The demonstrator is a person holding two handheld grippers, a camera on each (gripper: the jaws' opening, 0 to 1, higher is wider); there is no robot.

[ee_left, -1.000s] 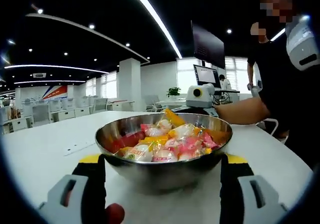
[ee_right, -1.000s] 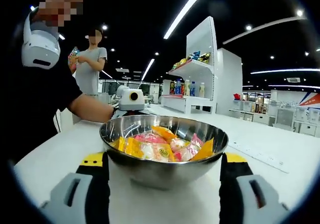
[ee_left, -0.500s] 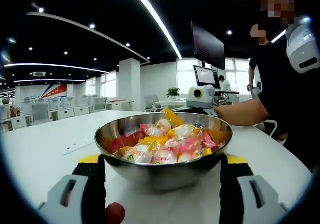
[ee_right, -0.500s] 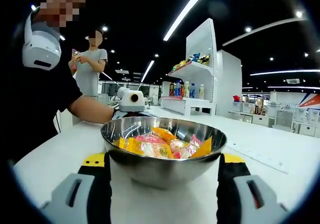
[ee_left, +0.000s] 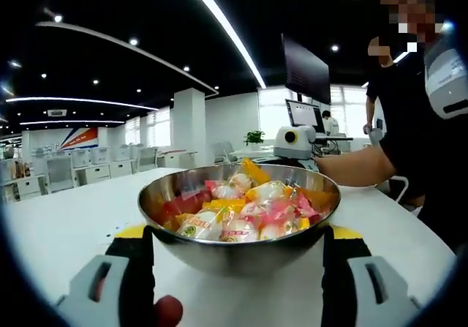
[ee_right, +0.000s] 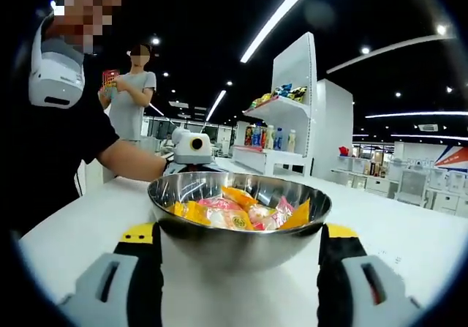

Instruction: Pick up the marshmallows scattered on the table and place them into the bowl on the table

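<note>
Left gripper view, left to right: left gripper (ee_left: 238, 268), jaws standing wide apart either side of the bowl (ee_left: 238, 250) at 6 o'clock, gripping nothing; bowl sitting on the white table (ee_left: 66, 224), holding wrapped marshmallows (ee_left: 248, 210) heaped at its centre; a person's forearm (ee_left: 351, 167) reaching in at 3 o'clock. Right gripper view, left to right: forearm at 9 o'clock; right gripper (ee_right: 238, 268), jaws spread and empty, flanking the same bowl at 6 o'clock; shelving with bottles (ee_right: 281, 133) at 12 o'clock. No loose marshmallows are showing on the visible tabletop. Judged step: collecting appearing finished or nearly so. Next move: sweeping the table for strays, else backing both grippers away without nudging the bowl.
</note>
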